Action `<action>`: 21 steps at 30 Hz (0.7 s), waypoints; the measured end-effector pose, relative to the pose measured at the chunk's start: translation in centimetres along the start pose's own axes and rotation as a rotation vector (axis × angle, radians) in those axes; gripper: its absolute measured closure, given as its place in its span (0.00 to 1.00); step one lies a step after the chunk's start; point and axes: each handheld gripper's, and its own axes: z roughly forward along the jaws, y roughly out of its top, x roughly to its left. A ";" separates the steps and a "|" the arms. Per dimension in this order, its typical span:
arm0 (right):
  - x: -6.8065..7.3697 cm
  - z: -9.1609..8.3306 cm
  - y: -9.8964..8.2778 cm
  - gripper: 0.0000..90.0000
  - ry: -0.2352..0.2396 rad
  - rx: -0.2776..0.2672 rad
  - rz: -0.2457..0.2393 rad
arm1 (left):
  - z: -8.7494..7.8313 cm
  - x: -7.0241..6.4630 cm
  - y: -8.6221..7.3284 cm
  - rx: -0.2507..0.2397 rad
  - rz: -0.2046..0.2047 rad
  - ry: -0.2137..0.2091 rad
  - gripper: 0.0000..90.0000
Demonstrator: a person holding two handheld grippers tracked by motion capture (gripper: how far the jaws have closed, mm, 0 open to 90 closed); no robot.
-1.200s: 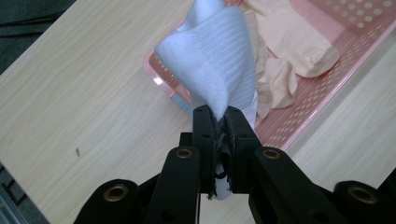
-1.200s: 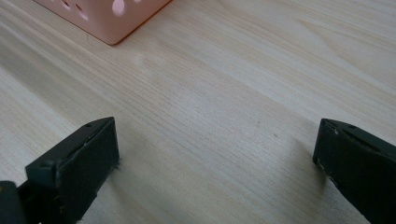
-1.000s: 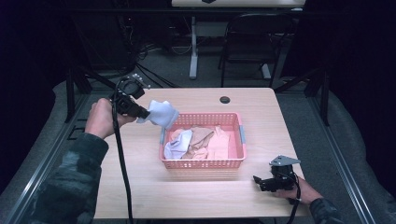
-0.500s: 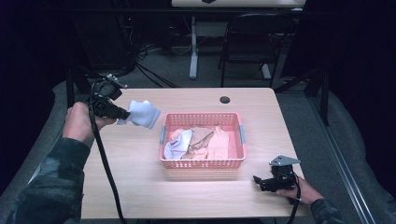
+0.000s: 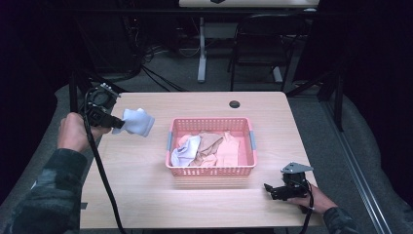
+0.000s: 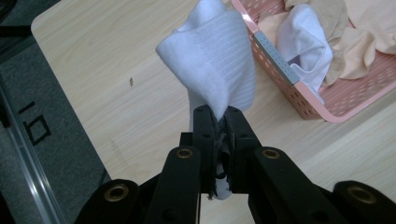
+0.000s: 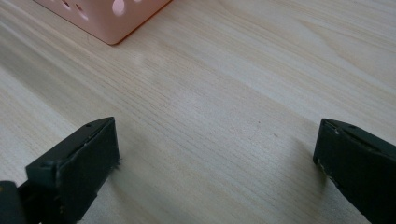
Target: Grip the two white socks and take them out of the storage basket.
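Observation:
My left gripper [image 5: 116, 125] is shut on a white sock [image 5: 138, 121], held in the air over the table's left side, left of the pink basket [image 5: 210, 170]. In the left gripper view the white sock [image 6: 212, 60] bunches up above the closed jaws, with the basket [image 6: 303, 93] to the upper right. The basket holds a white garment [image 5: 185, 151] and beige, peach ones [image 5: 219, 146]. My right gripper [image 5: 269, 188] rests low on the table near the front right, its jaws wide open with nothing between them; the basket corner [image 7: 105, 18] shows ahead of it.
A small black round cap [image 5: 234, 104] sits in the tabletop at the back. Bare wood lies to the left of and in front of the basket. A chair [image 5: 258, 44] and table legs stand beyond the far edge. A dark cable [image 5: 104, 180] trails from the left gripper.
My left gripper has carried the white sock leftward, away from the basket's left rim to over the table's left side. The right gripper has stayed still.

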 end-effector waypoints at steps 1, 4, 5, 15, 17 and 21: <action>0.0 0.0 0.0 0.00 0.000 0.000 0.000 | 0.2 0.2 -0.2 0.001 -0.009 -0.002 0.94; 0.0 0.0 0.0 0.00 -0.001 -0.001 0.001 | 0.7 0.7 -0.5 0.008 -0.025 0.003 0.94; 0.0 0.0 0.0 0.00 0.000 -0.001 0.001 | 0.9 0.8 -0.6 0.008 -0.032 0.003 0.94; 0.0 0.0 0.0 0.00 0.001 0.000 0.000 | 3.5 1.7 -2.0 0.043 -0.077 -0.005 0.94; 0.0 0.0 0.0 0.00 0.001 0.000 0.000 | 4.2 1.8 -2.2 0.054 -0.078 -0.010 0.94; 0.0 0.0 0.0 0.00 -0.001 0.003 -0.004 | 5.9 1.9 -2.8 0.083 -0.092 -0.017 0.94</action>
